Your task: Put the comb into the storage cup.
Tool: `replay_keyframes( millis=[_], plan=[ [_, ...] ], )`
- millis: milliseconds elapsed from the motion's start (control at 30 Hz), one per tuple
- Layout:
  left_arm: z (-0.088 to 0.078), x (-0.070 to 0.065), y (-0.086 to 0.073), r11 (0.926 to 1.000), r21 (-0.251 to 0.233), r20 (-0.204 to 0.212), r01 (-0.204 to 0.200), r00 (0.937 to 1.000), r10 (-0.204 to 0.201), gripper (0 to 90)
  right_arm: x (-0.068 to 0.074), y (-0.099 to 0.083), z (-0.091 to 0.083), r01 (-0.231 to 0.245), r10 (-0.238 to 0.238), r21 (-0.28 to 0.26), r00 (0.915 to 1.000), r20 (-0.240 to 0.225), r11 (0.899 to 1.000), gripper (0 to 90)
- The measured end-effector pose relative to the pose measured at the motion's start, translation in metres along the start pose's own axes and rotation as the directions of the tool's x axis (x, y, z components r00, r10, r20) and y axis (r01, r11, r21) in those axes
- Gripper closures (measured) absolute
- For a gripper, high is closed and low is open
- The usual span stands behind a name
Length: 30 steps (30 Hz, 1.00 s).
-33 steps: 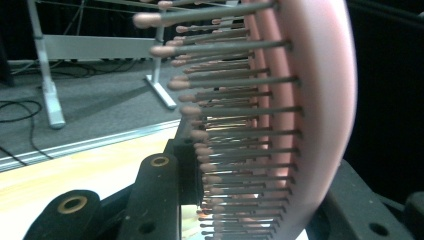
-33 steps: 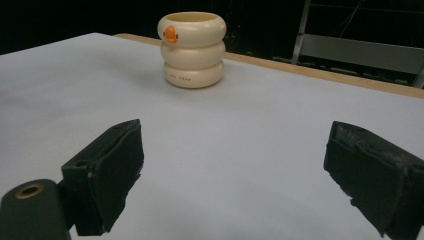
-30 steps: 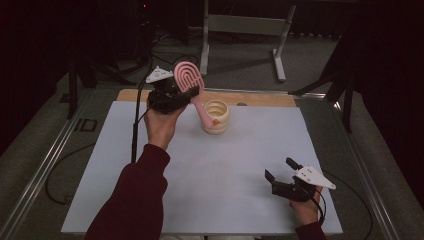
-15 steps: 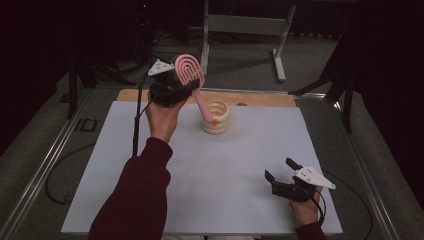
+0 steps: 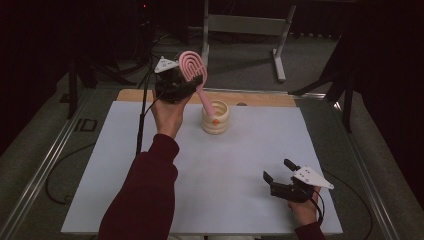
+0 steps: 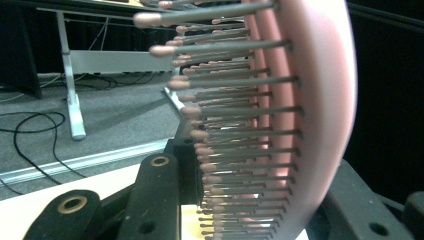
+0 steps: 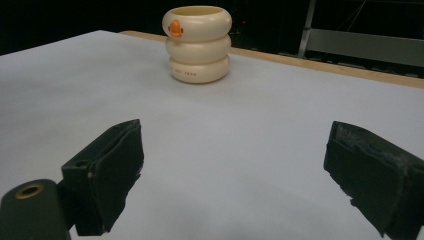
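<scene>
**A:** Above the far edge of the table, in the high view, the left gripper (image 5: 176, 86) is clamped on the pink hairbrush (image 5: 192, 70) — higher now than a second ago, its handle tip leaving the cream holder (image 5: 216, 117).

**B:** And the left gripper view?

**A:** Bristles (image 6: 235, 125) close up between the jaws, grip firm.

**B:** The right gripper view?

**A:** The right gripper (image 7: 235, 175) rests with jaws wide, nothing held — holder standing well ahead. I judge the brush nearly lifted free.
</scene>
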<state>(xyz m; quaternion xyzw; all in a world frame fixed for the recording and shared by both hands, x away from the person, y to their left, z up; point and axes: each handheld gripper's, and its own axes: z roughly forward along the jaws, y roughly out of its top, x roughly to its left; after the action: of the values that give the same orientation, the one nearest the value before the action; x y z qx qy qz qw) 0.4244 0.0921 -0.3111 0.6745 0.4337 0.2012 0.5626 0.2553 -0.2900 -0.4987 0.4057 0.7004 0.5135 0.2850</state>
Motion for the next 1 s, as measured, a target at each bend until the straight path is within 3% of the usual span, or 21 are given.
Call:
replay_keyframes(
  millis=[467, 1000],
  plan=[
    [0.011, -0.001, 0.007, 0.9999, -0.010, -0.044, -0.012, 0.9990, 0.011, 64.4, -0.001, 0.001, -0.001, -0.009, 0.009, -0.008, 1.0000, 0.002, 1.000, 8.9],
    [0.033, -0.002, 0.002, 0.9999, -0.014, -0.052, 0.002, 0.9987, -0.002, 64.4, -0.002, 0.001, 0.001, -0.035, 0.035, -0.020, 0.9993, 0.009, 0.999, 8.9]
  ],
)
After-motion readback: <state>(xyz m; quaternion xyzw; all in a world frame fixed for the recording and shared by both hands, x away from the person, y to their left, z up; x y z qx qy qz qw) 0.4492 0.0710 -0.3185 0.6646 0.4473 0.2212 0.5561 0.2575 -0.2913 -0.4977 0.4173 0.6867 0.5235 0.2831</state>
